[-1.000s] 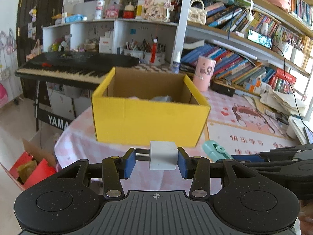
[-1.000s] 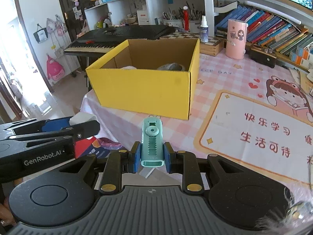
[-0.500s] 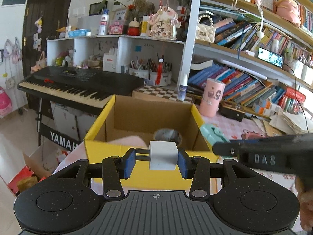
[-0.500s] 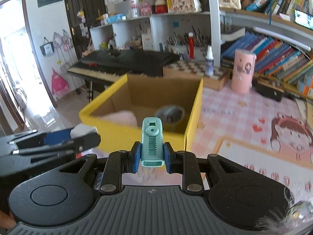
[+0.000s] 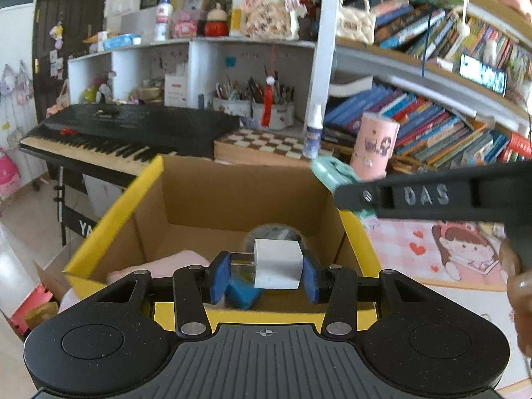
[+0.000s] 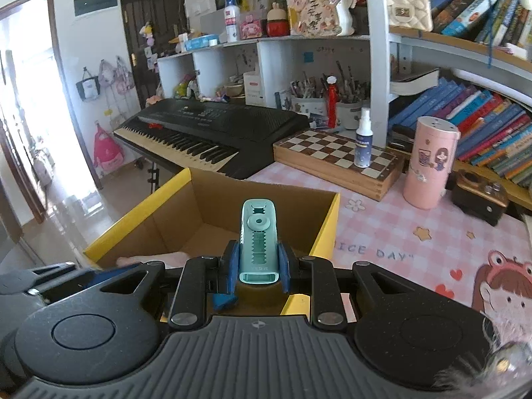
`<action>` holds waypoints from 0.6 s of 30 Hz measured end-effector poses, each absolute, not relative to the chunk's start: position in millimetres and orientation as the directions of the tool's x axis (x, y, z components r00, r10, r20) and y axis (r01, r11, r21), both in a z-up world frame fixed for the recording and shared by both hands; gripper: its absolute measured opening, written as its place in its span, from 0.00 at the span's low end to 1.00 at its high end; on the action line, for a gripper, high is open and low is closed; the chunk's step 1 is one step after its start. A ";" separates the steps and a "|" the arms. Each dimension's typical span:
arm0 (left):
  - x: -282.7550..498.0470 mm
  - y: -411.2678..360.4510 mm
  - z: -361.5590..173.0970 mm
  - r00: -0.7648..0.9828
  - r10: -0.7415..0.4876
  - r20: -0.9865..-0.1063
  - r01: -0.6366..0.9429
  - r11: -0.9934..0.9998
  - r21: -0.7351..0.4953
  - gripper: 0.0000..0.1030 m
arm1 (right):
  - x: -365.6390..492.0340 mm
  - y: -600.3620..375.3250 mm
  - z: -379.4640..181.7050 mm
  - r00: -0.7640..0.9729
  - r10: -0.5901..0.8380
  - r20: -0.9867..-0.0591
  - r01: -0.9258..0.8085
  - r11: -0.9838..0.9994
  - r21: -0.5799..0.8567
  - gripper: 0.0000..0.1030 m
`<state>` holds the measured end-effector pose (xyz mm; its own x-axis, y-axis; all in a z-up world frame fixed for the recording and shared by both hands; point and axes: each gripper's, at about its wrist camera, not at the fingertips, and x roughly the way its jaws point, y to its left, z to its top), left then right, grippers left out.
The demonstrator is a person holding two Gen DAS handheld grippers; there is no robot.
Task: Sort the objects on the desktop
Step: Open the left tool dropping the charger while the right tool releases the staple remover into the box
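My left gripper is shut on a white cube-shaped block and hangs over the near side of the open yellow cardboard box. Inside the box lie a tape roll, a pink soft thing and a blue piece. My right gripper is shut on a teal plastic eraser-like case, held above the box near its right wall. In the left wrist view the right gripper's black finger crosses from the right with the teal case at its tip.
The box stands on a pink checked tablecloth. Behind it are a black keyboard, a wooden chessboard with a spray bottle, a pink cylinder and bookshelves. A hand shows at the right edge.
Both grippers have moved forward from in front of the box to over its open top, each keeping its object. The box's inside now shows below them.
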<state>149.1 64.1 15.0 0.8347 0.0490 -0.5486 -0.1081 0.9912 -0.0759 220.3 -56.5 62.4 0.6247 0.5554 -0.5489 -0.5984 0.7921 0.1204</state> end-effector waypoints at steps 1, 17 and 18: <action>154.1 61.4 11.9 0.826 0.048 -0.561 -0.104 0.992 -0.068 0.42 | 225.2 -55.0 61.2 0.619 0.559 -0.552 -0.606 0.787 0.118 0.22; 192.5 49.4 -11.9 0.731 0.024 -0.682 -0.064 0.997 -0.034 0.42 | 278.3 -33.2 29.7 0.491 0.591 -0.640 -0.687 0.714 0.132 0.22; 193.6 49.6 -12.6 0.729 0.021 -0.684 -0.062 0.997 -0.037 0.42 | 280.1 -32.8 28.2 0.488 0.591 -0.642 -0.687 0.714 0.134 0.22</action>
<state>193.6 49.6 -12.6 0.7288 0.0206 -0.6844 -0.0625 0.9974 -0.0366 280.1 -32.8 28.2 0.4885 0.5905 -0.6424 -0.6869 0.7143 0.1343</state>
